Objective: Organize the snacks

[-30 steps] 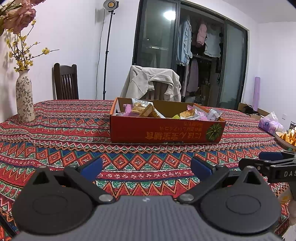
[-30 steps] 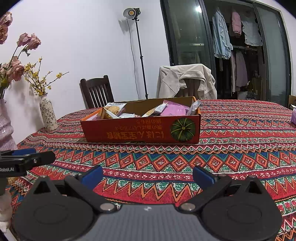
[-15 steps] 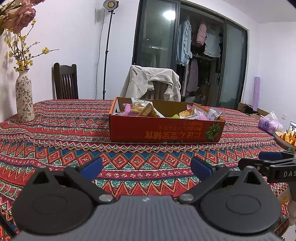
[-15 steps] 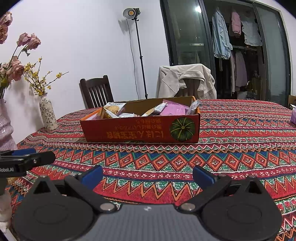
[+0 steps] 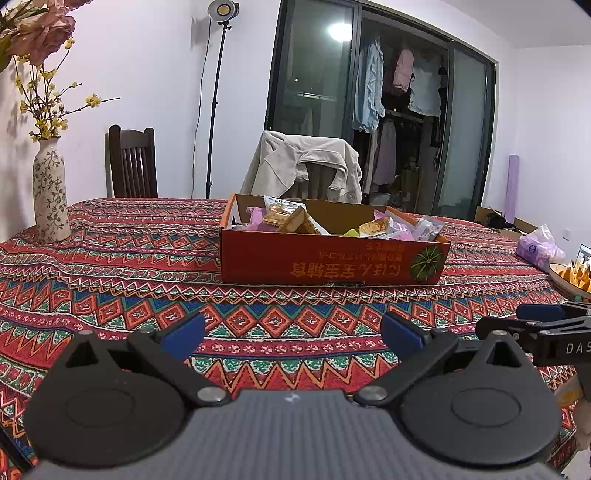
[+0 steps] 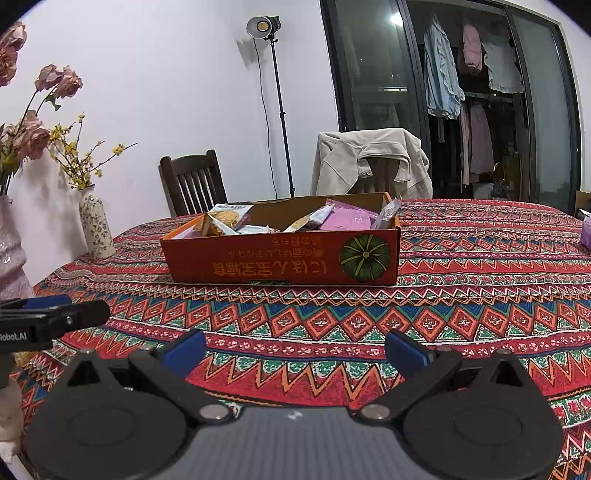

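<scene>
even, cool indoor light. ahead of each hand-held gripper and above it, a studio lamp [image 6: 263, 26] glows on its stand, throwing the stand's soft shadow onto the wall. a ceiling light glares in the dark glass door [image 5: 338, 31]. fisheye bending curves the edges, corners vignetted black; focus is sharp throughout.

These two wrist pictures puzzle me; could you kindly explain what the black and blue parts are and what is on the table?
Each picture comes from a camera on a hand-held gripper, looking forward along its fingers. The left gripper and right gripper are both open and hold nothing. Each also shows in the edge of the other's view. Ahead, on the patterned tablecloth, stands an open red cardboard box of wrapped snacks. A flowered vase stands to the left, and a jacket hangs over a chair behind.
</scene>
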{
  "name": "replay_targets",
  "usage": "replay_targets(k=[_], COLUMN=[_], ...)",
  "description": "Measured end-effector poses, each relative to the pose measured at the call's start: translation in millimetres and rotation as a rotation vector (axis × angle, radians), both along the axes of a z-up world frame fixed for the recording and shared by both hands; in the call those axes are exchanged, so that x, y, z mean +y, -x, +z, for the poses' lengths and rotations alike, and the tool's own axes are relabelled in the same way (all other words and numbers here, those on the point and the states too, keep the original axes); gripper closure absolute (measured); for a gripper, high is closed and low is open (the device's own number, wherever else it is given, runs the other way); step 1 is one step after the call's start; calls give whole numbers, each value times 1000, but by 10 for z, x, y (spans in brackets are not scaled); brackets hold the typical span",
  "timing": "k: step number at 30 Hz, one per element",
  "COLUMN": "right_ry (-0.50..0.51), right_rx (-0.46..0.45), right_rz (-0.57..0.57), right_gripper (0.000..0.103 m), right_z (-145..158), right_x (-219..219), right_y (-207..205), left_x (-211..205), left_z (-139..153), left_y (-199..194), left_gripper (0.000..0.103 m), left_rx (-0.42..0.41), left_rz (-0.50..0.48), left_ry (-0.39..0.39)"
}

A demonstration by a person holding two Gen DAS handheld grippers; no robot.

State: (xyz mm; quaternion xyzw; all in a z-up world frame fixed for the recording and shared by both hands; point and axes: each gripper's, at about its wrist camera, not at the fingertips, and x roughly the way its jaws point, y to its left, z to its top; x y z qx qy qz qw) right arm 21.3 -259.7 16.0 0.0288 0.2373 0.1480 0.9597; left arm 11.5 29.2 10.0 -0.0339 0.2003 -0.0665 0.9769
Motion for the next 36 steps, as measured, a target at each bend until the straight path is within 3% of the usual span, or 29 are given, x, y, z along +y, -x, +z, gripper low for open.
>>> replay_targets(k=[36], right_ry=[7], right_rx=[-1], right_rz=[2], right_gripper=[0], right_z=[-33], right_x=[9], right_y=[12], left_x=[-1], left_z=[-35], left_y=[4], left_gripper=[0], left_rx=[10], left_rz=[1], left_ry=[-2])
